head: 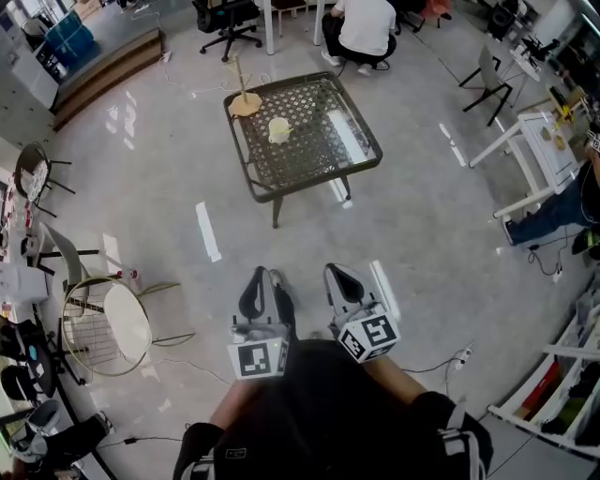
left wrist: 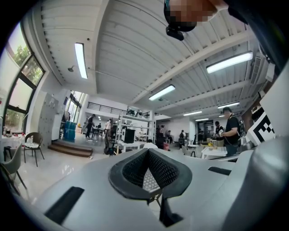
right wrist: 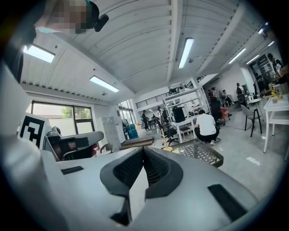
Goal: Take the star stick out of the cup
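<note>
Left gripper (head: pixel 263 279), right gripper (head: pixel 339 277) low centre, jaws closed, empty; cup (head: pixel 278 129) on table (head: pixel 319 170) upper centre, well apart; probably approaching.

The small pale yellow cup (head: pixel 279 129) on the dark lattice-topped metal table (head: pixel 361 159), upper centre of the head view, is too small to tell what it holds. The top edge cuts off the crouching person in a white shirt (head: pixel 366 28).

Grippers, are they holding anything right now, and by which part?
Nothing is held. The left gripper and the right gripper are both shut and empty, far from the cup on the table.
</note>
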The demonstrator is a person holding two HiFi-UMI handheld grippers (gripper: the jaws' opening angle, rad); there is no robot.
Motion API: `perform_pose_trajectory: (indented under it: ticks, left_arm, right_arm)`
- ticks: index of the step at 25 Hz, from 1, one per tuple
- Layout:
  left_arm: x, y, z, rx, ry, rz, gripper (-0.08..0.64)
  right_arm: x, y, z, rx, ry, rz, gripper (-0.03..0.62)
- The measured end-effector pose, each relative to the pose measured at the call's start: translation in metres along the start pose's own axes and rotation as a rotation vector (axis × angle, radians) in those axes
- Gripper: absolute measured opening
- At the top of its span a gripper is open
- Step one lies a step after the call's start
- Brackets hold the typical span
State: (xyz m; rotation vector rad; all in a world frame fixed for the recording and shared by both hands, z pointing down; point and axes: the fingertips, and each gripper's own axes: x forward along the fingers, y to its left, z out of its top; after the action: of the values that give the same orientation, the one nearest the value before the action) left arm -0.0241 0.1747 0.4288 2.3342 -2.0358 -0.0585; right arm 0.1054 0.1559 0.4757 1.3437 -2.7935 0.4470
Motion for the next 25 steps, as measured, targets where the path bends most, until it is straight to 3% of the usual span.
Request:
perform_pose_trajectory:
  ticks: [8,17,25]
  left_arm:
    - [0.103,0.062,0.032,-0.027,-0.04,-0.046,0.017]
    - [0.176,0.124,0.026,-0.059,-0.021,-0.071,0.017]
    - [0.238,0.144,0.017,-0.068,0.003,-0.065,0.017]
  right_arm:
    - [0.119,-0.03,0.03,0.0,0.02,-0.054,0.009]
    - [0.233,-0.053,0.034,0.0,0.05,-0.097,0.009]
    - [0.304,-0.098,0.033,0.04,0.072,-0.116,0.009]
